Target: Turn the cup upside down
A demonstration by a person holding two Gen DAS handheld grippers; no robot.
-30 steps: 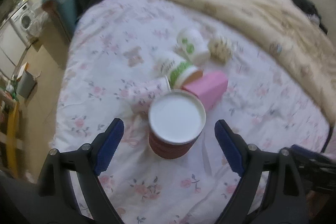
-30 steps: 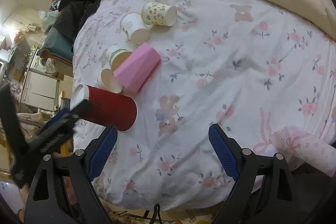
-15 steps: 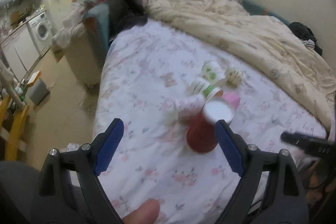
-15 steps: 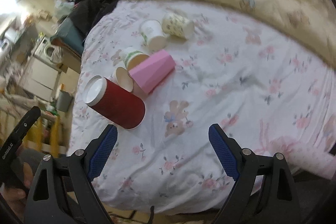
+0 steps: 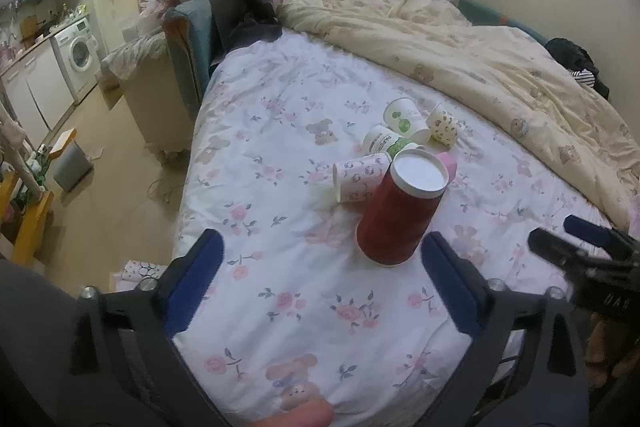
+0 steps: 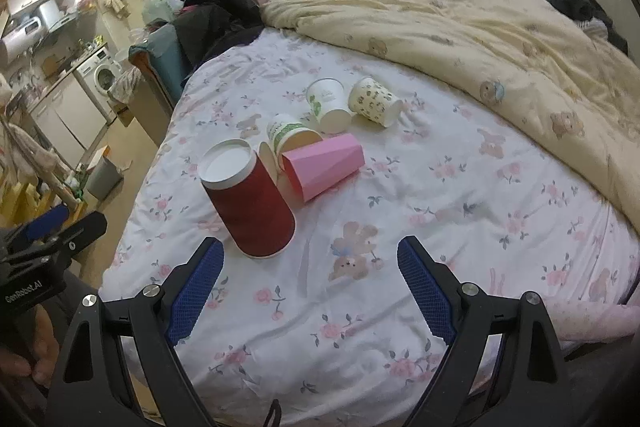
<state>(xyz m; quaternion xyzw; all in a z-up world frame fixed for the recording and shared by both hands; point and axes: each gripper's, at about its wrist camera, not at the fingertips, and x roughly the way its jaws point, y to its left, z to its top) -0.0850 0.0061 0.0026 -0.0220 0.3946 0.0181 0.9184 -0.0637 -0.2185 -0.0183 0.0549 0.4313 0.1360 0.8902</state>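
red cup (image 5: pixel 400 211) standing mouth-down on bed (image 5: pixel 304 307) | released, left hand-held gripper (image 5: pixel 320 283) backed off, gaping empty | right hand-held gripper (image 6: pixel 312 287) likewise | flip judged done

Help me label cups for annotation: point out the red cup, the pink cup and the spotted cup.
red cup (image 6: pixel 256 211), right wrist view, on its ribbed side wall.
pink cup (image 6: pixel 324 165), right wrist view, on its faceted side.
spotted cup (image 6: pixel 372 101), right wrist view, on its patterned side.

Bed (image 6: pixel 400 327) with floral sheet, red cup (image 6: pixel 248 203) upside down, five cups on their sides, cream duvet (image 6: pixel 500 39)
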